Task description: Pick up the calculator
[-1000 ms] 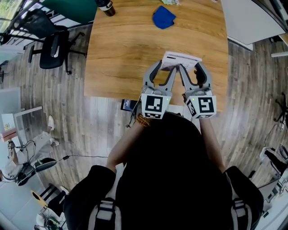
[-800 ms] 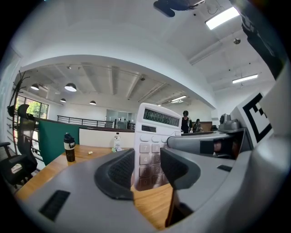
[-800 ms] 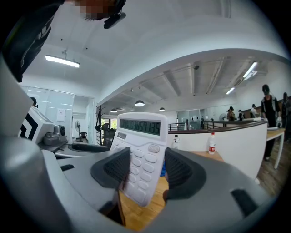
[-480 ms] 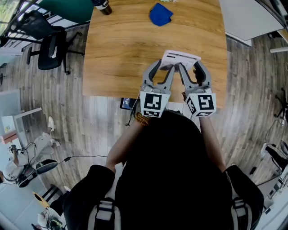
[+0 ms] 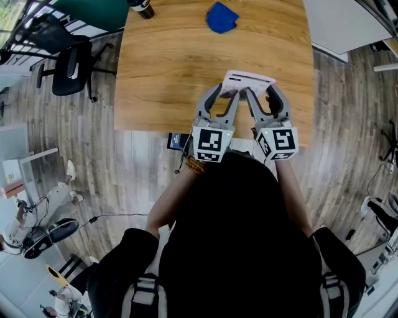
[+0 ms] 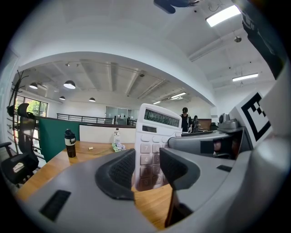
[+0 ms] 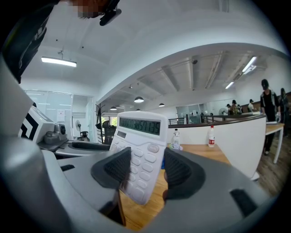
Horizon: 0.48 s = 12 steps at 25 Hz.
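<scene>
Our left gripper (image 6: pixel 146 167) has just been closing its jaws, and they now seem to clamp the calculator (image 6: pixel 157 132), which stands upright above the wooden counter (image 5: pixel 168 68). Our right gripper (image 7: pixel 148 169) grasps the calculator's other side, so we judge the lift secure. Far beyond the calculator stand a dark bottle (image 5: pixel 140 7) and a blue cloth (image 5: pixel 221 17). An office chair (image 5: pixel 68 65) stands far to its left.
</scene>
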Motion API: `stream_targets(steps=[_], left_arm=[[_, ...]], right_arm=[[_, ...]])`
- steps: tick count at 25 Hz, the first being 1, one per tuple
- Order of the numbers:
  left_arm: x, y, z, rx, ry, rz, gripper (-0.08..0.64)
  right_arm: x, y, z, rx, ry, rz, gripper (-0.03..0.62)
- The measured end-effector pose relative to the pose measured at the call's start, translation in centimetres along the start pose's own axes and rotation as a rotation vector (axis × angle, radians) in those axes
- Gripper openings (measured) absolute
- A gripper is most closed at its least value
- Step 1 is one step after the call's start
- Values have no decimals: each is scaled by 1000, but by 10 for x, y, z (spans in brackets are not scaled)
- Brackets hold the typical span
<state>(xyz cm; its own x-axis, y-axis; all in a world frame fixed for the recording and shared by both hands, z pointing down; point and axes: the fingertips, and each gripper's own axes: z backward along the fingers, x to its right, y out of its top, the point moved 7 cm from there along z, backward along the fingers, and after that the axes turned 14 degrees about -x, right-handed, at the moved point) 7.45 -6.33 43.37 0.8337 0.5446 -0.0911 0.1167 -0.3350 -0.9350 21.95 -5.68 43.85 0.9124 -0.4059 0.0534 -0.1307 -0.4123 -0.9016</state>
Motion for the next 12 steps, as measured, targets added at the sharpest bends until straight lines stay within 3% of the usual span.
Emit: stream_targets(steps=[12], left_arm=[[5, -13, 0, -29, -5, 7, 189]], right_arm=[[1, -14, 2, -25, 10, -14, 228]])
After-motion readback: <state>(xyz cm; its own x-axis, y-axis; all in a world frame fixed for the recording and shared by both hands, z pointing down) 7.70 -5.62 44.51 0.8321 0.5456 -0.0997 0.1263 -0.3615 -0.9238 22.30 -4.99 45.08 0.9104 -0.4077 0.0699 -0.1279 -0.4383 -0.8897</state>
